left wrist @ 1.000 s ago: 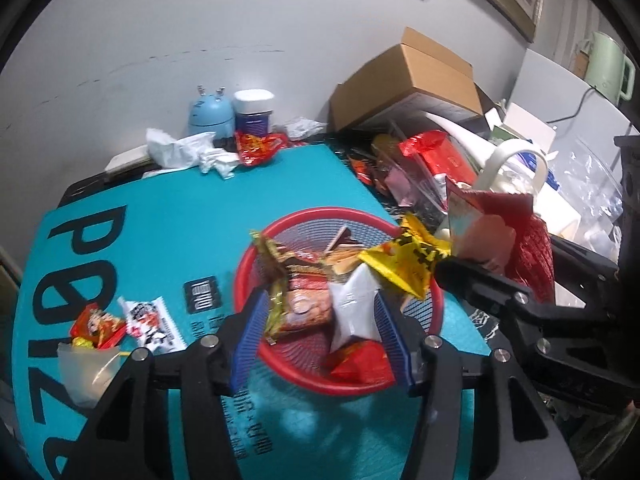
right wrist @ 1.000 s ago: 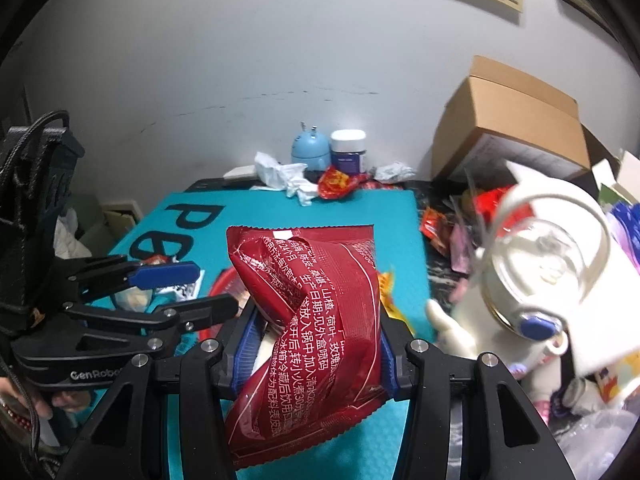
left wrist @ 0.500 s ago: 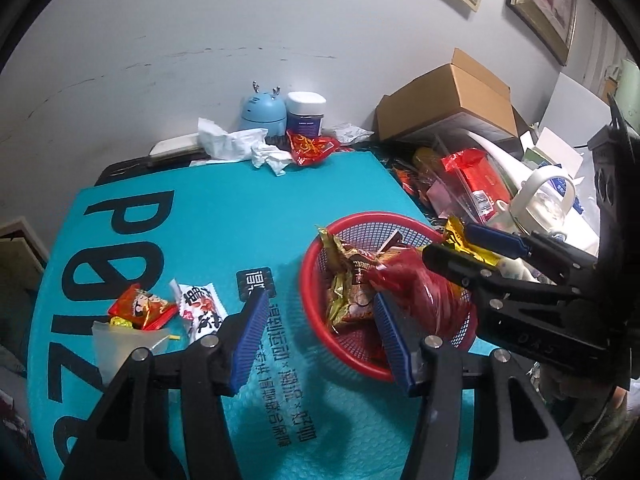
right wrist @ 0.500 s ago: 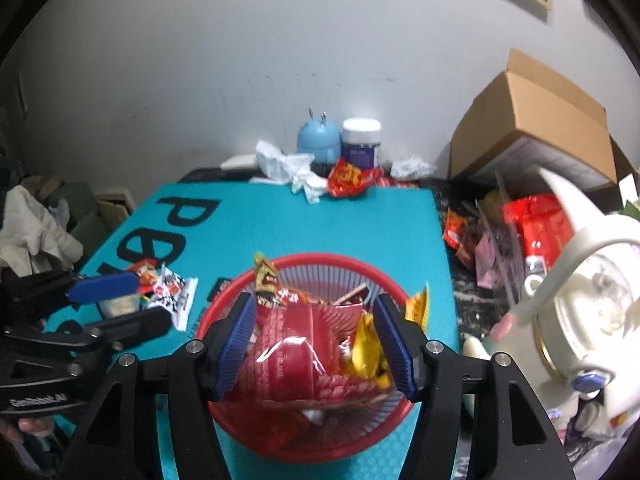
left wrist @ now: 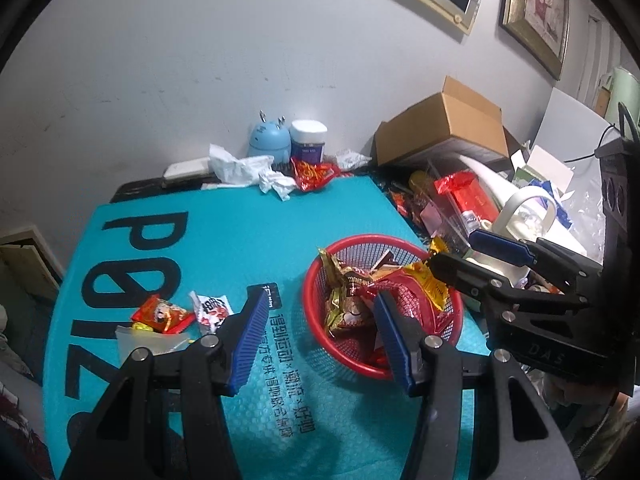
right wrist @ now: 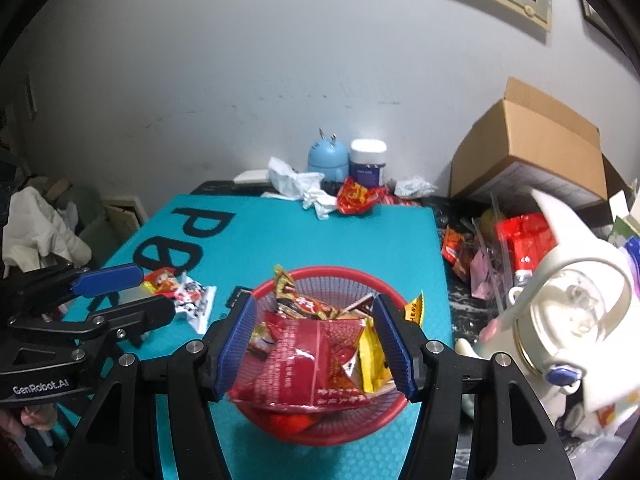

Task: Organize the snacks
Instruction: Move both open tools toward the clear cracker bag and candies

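A red mesh basket (left wrist: 320, 276) (right wrist: 396, 286) on the teal mat holds several snack packets. A large dark red packet (right wrist: 304, 364) lies on top of them between the spread fingers of my right gripper (right wrist: 314, 346), which is open above the basket and also shows in the left wrist view (left wrist: 466, 252). My left gripper (left wrist: 320, 340) is open and empty over the mat left of the basket; it shows in the right wrist view (right wrist: 128, 292). A red-orange packet (left wrist: 162, 315) and a white packet (left wrist: 212, 307) lie on the mat at the left.
A blue gadget (left wrist: 269, 138), a white-lidded jar (left wrist: 308, 142), crumpled tissue (left wrist: 240, 168) and a red wrapper (left wrist: 314, 172) stand at the mat's far edge. A cardboard box (left wrist: 444, 126), a white kettle (right wrist: 576, 312) and cluttered packets crowd the right side.
My right gripper carried the dark red packet over the basket, opened and let it drop on the pile. My left gripper drew back to the left of the basket.
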### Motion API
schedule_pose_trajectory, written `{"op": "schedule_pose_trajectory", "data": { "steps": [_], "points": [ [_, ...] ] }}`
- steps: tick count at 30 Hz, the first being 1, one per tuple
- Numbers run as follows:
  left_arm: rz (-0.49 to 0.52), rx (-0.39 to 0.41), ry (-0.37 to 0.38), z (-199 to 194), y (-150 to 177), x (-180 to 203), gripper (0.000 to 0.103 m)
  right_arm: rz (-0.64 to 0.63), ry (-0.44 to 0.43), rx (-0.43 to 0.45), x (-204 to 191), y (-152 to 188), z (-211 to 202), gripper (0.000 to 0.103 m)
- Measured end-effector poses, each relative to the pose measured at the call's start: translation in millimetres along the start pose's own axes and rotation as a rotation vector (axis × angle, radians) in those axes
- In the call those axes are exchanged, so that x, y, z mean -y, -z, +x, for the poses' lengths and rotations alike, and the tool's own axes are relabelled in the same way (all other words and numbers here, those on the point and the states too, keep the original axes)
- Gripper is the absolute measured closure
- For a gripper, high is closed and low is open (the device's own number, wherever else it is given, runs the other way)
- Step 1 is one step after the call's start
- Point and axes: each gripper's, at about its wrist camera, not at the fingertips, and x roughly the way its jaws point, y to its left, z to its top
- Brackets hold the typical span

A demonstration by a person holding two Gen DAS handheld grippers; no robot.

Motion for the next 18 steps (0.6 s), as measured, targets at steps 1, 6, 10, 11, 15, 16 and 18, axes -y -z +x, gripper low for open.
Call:
{"op": "schedule_pose_trajectory", "data": {
  "steps": [1,6,10,11,15,16,18],
  "points": [
    [-0.002,0.009,-0.004,-5.9,0.2,-0.3,0.049,-0.008,-0.004,0.009,-3.7,-0.9,-5.1,0.042],
    [-0.015,0.050,-0.022,-30.8,3.1,-2.8,0.049,-0.052,-0.028,0.035,-21.4,-1.7,-24.3,0.042],
    [-0.021,0.089,-0.049,-55.2,8.6,-3.7,0.049,-0.078,-0.062,0.055,-36.4,-0.9,-39.4,0.042],
    [-0.022,0.096,-0.054,-60.0,9.8,-4.2,0.049,-0.084,-0.070,0.060,-39.9,-0.5,-42.6,0.042],
    [-0.044,0.118,-0.067,-78.5,16.3,-10.1,0.049,-0.112,-0.102,0.075,-56.2,1.9,-52.5,0.040],
    [-0.054,0.121,-0.079,-83.6,18.8,-12.5,0.049,-0.119,-0.110,0.076,-60.0,2.9,-53.8,0.040],
    [-0.065,0.127,-0.097,-90.5,22.8,-15.4,0.049,-0.137,-0.135,0.077,-69.4,5.1,-55.8,0.040]
  ]
}}
